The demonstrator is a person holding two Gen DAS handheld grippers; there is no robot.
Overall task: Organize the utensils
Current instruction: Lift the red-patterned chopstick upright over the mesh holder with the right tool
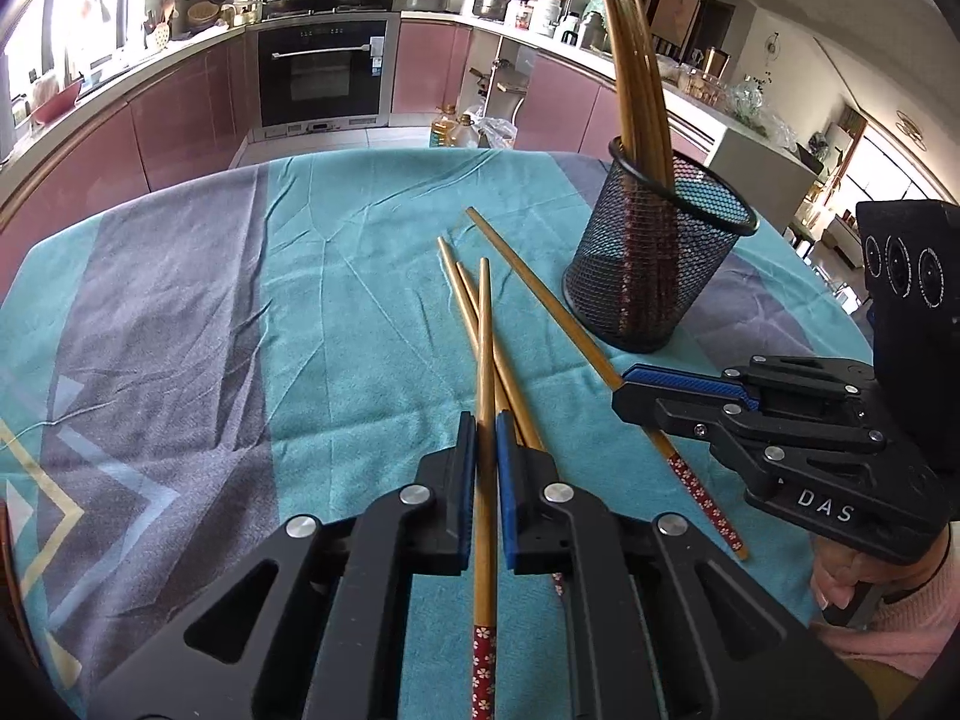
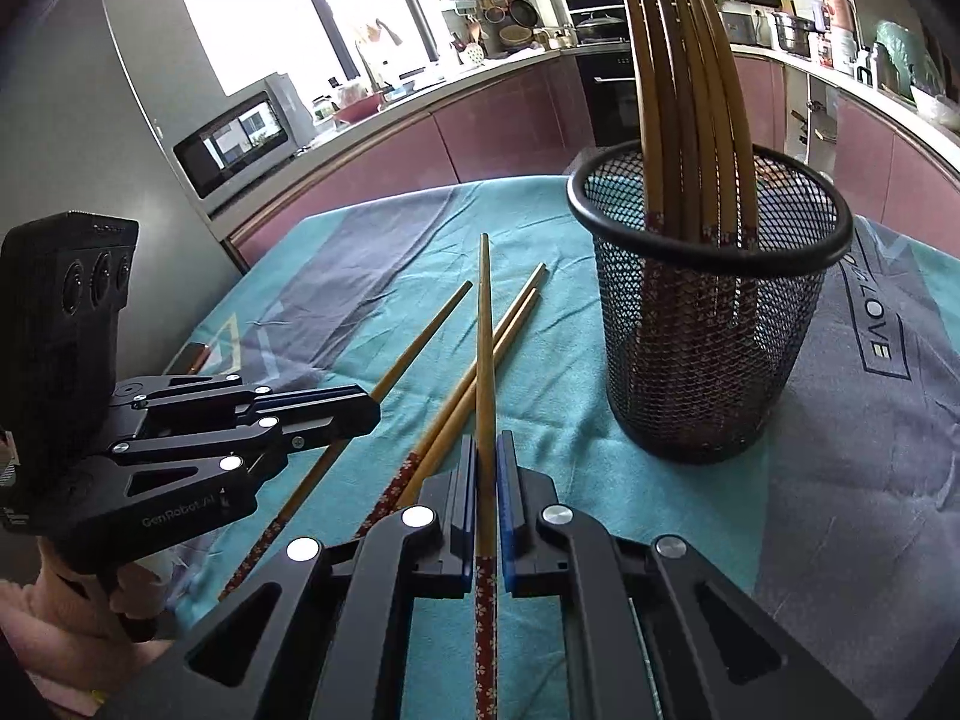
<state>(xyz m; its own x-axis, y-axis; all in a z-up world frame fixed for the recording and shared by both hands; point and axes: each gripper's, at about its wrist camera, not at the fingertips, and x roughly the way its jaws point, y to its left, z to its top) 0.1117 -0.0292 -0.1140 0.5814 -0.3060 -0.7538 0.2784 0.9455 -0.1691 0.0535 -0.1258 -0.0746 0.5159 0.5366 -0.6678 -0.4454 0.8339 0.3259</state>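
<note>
Both grippers are shut, each on one wooden chopstick with a red flowered handle. My left gripper [image 1: 486,438] holds a chopstick [image 1: 485,348] low over the cloth. My right gripper [image 2: 487,456] holds another chopstick [image 2: 483,330]; in the left wrist view it [image 1: 627,381] grips the long chopstick [image 1: 540,300]. Two loose chopsticks [image 1: 465,294] lie crossed on the teal cloth under the left one. A black mesh cup [image 1: 654,252] holding several upright chopsticks [image 1: 636,78] stands to the right; it also shows in the right wrist view [image 2: 708,312].
The table is covered by a teal and grey cloth [image 1: 210,300]. A kitchen counter with an oven [image 1: 324,72] runs behind it. A microwave [image 2: 240,138] sits at the left. The left gripper also shows in the right wrist view [image 2: 360,414].
</note>
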